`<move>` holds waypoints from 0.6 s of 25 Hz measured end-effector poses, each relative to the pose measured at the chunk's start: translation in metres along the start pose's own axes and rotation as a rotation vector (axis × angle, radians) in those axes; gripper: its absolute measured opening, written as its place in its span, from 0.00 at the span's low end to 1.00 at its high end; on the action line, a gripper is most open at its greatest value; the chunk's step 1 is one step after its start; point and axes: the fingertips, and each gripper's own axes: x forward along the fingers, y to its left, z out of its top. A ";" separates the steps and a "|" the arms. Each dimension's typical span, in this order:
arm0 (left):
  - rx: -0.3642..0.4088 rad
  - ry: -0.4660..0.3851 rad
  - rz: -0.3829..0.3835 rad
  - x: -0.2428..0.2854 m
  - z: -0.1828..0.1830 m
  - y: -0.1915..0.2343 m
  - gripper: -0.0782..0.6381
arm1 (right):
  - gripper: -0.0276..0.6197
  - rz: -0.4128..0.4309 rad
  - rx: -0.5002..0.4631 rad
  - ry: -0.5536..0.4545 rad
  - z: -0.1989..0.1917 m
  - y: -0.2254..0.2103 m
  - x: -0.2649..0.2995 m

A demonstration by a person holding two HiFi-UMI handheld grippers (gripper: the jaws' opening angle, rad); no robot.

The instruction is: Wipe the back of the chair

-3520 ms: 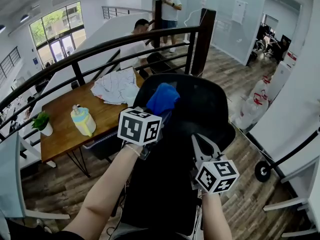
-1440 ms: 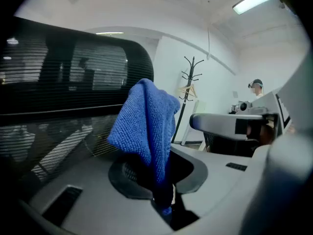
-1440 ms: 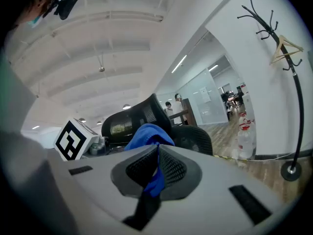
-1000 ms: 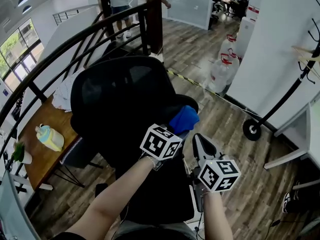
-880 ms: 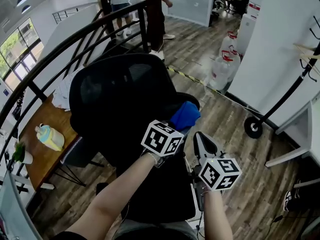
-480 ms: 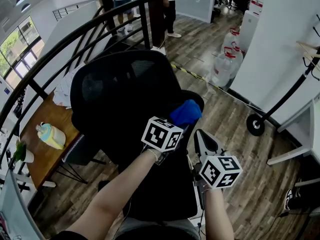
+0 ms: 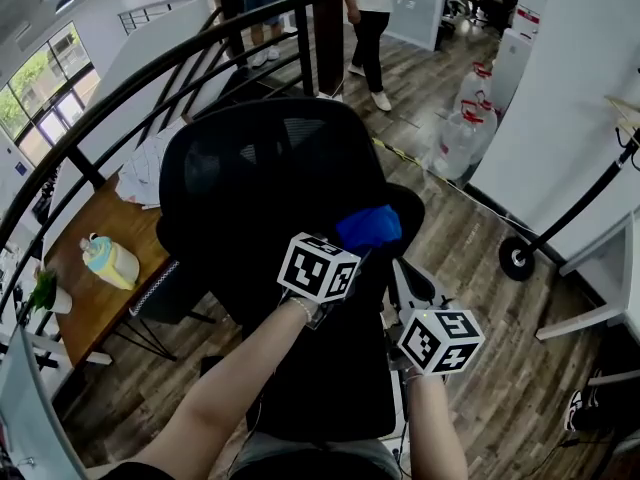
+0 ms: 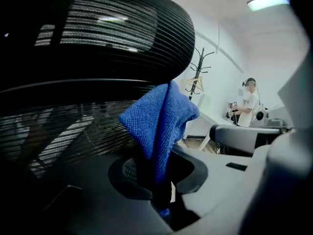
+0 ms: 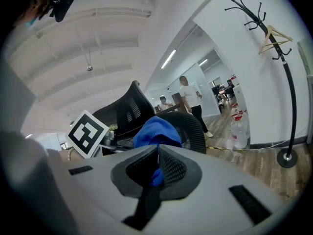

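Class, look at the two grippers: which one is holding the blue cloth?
The left gripper: it is shut on the blue cloth at the chair back. The right gripper is shut on nothing.

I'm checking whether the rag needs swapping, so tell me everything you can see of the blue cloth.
The blue cloth looks like a fuzzy, woven microfibre towel, plain blue with no visible stains. It is bunched and folded rather than spread. Its lower end is clamped in the left gripper, and the rest stands up from the jaws. It sits against the lower right of the black mesh chair back.
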 end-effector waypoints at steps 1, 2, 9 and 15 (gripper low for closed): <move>-0.004 0.000 0.007 -0.002 -0.001 0.002 0.21 | 0.09 0.005 -0.001 0.003 0.000 0.002 0.001; -0.010 0.000 0.015 -0.005 -0.003 0.005 0.21 | 0.09 0.011 -0.003 0.006 -0.001 0.004 0.002; -0.068 -0.021 0.075 -0.030 -0.015 0.030 0.21 | 0.09 0.061 -0.015 0.035 -0.008 0.026 0.013; -0.116 -0.042 0.134 -0.060 -0.026 0.056 0.21 | 0.09 0.111 -0.032 0.068 -0.015 0.049 0.027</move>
